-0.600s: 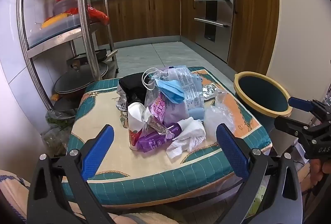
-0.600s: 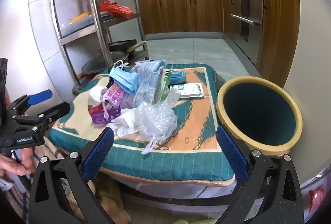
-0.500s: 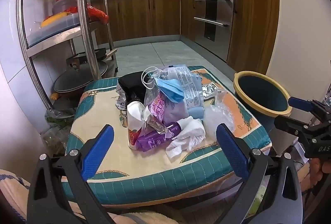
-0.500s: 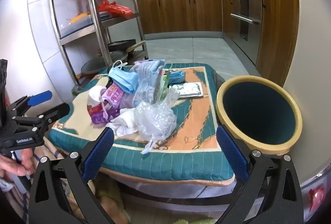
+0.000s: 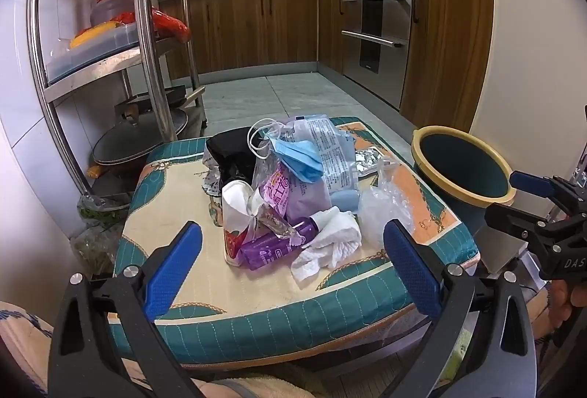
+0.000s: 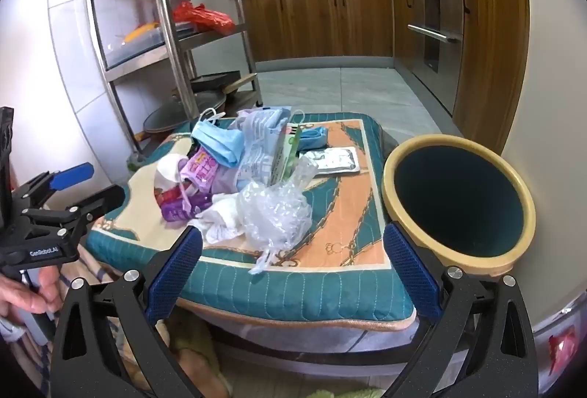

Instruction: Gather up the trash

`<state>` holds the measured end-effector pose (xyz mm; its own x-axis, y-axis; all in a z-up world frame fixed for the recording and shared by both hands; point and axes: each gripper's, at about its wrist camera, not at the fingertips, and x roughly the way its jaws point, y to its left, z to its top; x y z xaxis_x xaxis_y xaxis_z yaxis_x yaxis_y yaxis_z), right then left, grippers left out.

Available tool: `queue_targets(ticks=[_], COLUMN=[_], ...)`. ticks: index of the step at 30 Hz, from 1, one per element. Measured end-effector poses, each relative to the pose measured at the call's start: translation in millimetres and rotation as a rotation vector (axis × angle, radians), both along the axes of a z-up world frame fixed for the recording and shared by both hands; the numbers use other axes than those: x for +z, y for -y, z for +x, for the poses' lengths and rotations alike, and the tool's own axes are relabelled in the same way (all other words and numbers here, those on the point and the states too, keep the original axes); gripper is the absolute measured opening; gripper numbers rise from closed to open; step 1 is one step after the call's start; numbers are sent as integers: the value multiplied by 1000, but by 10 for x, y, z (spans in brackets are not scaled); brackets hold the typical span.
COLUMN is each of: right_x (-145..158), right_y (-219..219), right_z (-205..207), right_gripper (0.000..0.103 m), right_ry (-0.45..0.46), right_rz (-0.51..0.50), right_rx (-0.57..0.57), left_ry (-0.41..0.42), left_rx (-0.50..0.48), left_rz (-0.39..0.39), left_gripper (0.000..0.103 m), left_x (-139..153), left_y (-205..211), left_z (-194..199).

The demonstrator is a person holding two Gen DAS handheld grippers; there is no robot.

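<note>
A heap of trash lies on a teal and orange cushion [image 5: 256, 310] [image 6: 330, 273]: a blue face mask [image 5: 297, 155] [image 6: 220, 144], a purple bottle [image 5: 271, 247] [image 6: 179, 210], a white crumpled tissue [image 5: 330, 243] [image 6: 220, 218], a clear plastic bag [image 5: 385, 203] [image 6: 275, 214], printed wrappers and a foil blister pack [image 6: 335, 159]. To the right of the cushion stands a bin [image 5: 462, 166] [image 6: 458, 203], dark teal inside with a yellow rim. My left gripper [image 5: 293, 266] hangs open short of the heap's near side. My right gripper [image 6: 291, 273] is open too, before the cushion's front edge, nothing between its fingers.
A steel shelf rack [image 5: 150, 49] [image 6: 165, 31] with pans and a red bag stands left of the cushion. Wooden kitchen cabinets [image 5: 256, 27] and an oven [image 5: 378, 31] line the back and right. A hand [image 6: 33, 299] holds the left gripper's handle.
</note>
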<state>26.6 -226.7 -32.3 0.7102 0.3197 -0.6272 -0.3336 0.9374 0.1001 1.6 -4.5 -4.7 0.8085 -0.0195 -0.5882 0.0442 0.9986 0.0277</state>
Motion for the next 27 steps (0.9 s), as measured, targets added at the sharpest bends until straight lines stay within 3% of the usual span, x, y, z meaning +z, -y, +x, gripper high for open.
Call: queue_targets(ticks=[27], right_x=[-1], right_y=[3], right_z=[2], right_gripper=[98], right_ry=[4], right_rz=[2], right_rx=[-2], left_ry=[0], left_rx=[-3], left_rz=[-1], left_gripper=[98], left_x=[23], left_y=[-14], left_z=[18])
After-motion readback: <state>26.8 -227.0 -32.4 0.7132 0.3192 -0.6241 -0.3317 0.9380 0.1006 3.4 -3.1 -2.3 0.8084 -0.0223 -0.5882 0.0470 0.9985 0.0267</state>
